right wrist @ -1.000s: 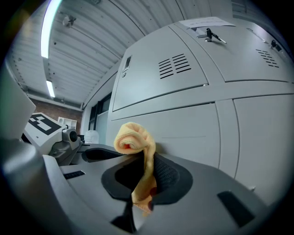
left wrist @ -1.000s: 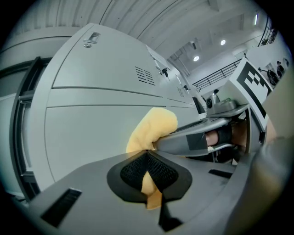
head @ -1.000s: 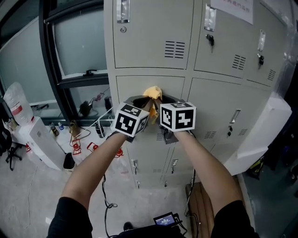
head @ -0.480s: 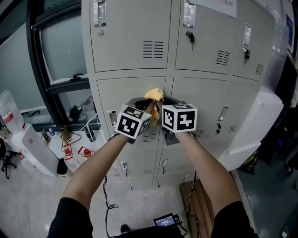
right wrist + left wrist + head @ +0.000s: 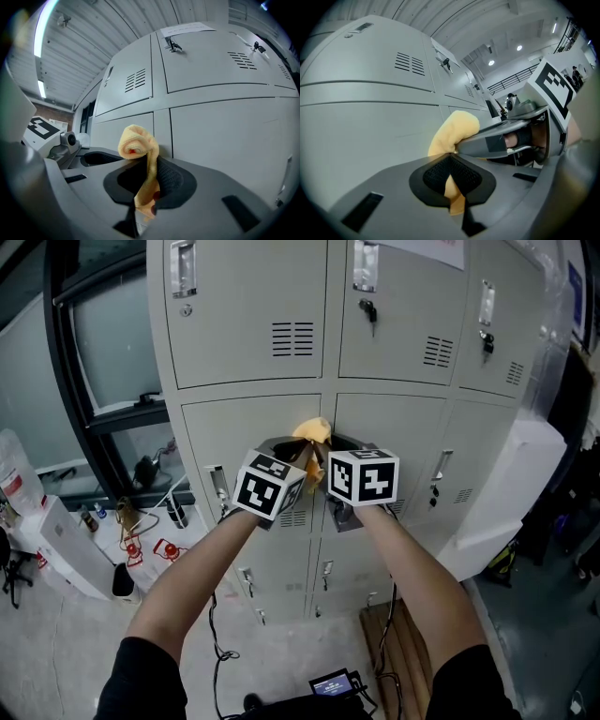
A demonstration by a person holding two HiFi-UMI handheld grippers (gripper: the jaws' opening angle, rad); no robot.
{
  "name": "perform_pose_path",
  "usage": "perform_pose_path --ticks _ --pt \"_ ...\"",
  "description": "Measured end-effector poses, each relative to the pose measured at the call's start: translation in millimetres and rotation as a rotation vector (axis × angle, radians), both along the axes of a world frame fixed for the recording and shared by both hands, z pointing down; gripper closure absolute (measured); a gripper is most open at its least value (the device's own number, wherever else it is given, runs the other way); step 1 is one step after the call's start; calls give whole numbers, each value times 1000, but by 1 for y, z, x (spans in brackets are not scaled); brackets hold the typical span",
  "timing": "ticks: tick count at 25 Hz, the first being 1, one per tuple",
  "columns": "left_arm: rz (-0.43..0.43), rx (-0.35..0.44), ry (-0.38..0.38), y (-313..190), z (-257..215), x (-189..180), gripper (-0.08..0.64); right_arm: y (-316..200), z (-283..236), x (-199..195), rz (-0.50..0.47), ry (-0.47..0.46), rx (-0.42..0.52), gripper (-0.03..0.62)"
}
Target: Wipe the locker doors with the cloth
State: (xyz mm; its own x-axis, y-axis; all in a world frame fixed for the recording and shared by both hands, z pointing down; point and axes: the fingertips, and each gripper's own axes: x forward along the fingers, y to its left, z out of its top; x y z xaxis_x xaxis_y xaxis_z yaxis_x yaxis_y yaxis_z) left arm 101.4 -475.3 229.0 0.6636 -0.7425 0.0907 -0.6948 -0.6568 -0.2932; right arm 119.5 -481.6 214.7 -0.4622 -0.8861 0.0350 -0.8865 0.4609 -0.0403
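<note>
Here, we hold both forearms [image 5: 197,568] stretched forward and roughly level, with the left gripper [image 5: 292,448] and the right gripper [image 5: 330,448] side by side. Their marker cubes nearly touch and their jaws converge toward the lockers. The left gripper's jaws are clamped on a lower strip of the cloth [image 5: 457,129], and the right gripper's jaws are likewise clenched on a hanging fold of it, so both tools grasp the same piece. The cloth is yellow, soft and thick, bunched into a rolled lump that stands above the two pairs of jaws. It sits in front of the vertical seam between two middle-row locker doors [image 5: 244,427]; we cannot tell whether it touches the metal. Every door in view is shut, so we see nothing of the compartments' contents. A key [image 5: 371,309] hangs in the lock of an upper door.
</note>
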Motion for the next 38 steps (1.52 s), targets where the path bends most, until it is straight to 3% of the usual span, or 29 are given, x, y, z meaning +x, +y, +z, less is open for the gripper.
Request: perform_pose_path --ticks 14,19,24,38 --pt "7 19 8 3 1 -1 540 2 1 -1 -7 -3 -6 522" --pt "20 46 26 17 -5 -11 540 15 -4 -12 -78 -26 15 522" --pt "-3 59 54 32 -8 -42 540 30 -7 -45 -180 -25 33 522" --pt "-160 13 42 45 26 -163 540 38 28 -168 -323 -16 -37 522"
